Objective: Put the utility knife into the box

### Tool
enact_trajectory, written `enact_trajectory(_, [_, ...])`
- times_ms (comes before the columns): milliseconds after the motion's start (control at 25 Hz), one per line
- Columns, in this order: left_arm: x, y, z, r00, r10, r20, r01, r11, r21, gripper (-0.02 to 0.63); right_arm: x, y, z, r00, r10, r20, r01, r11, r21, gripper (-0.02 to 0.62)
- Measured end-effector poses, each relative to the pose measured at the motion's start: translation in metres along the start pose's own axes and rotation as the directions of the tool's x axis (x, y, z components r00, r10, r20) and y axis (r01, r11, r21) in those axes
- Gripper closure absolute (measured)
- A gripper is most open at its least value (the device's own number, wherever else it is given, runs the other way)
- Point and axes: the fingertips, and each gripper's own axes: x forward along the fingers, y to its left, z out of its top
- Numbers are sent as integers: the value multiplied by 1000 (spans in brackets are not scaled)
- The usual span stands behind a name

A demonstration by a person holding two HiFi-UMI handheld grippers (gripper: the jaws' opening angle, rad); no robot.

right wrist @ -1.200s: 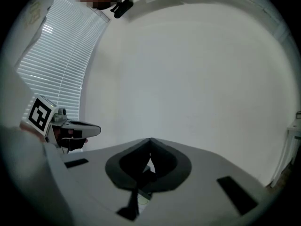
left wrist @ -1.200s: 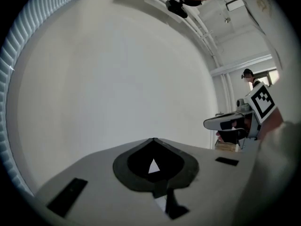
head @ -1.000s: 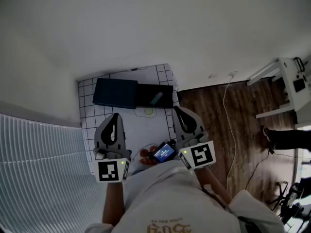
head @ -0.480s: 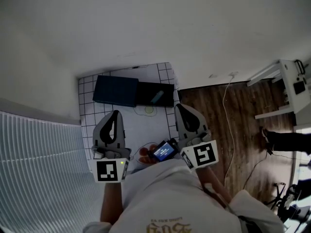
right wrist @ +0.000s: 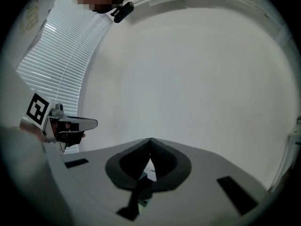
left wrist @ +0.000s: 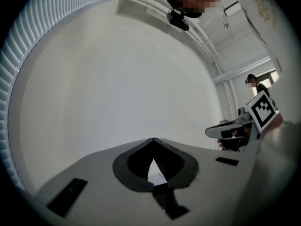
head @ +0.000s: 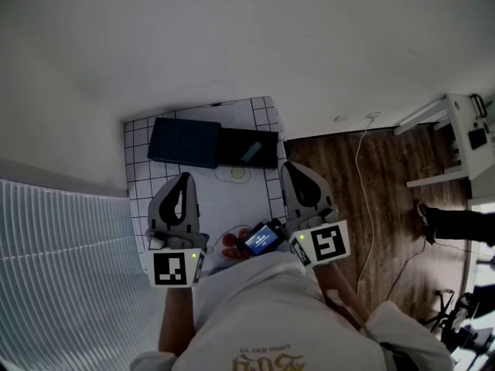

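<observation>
The left tool point(head: 186, 182) and right tool point(head: 288, 168) are closed together, nothing between them. The utility knife point(head: 249, 155) seemingly lies in the black box point(head: 230, 147) on the bench point(head: 143, 178), ahead of the right tool. It is judged light, rigid and smooth, best pinched across the mid-handle.

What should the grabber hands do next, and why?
Probably open the jaws of the right gripper and reach it toward the slim bluish thing, likely the utility knife, on the black tray beside the dark blue box. The left gripper and the right are both shut and empty, held short of it, and the right one is on its side.
</observation>
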Motion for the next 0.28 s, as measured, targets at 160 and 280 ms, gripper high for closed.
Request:
enact_trajectory(160, [0,2,-1,1000,3,0,-3,1000,-7,598,1,1,0,1000,0,4,0,1000,-3,589])
enact_trajectory(280, [1,3,-4,1000,-2,0,2,1000,3,598,1,1,-2,1000,-2,0,2,1000,-5,589])
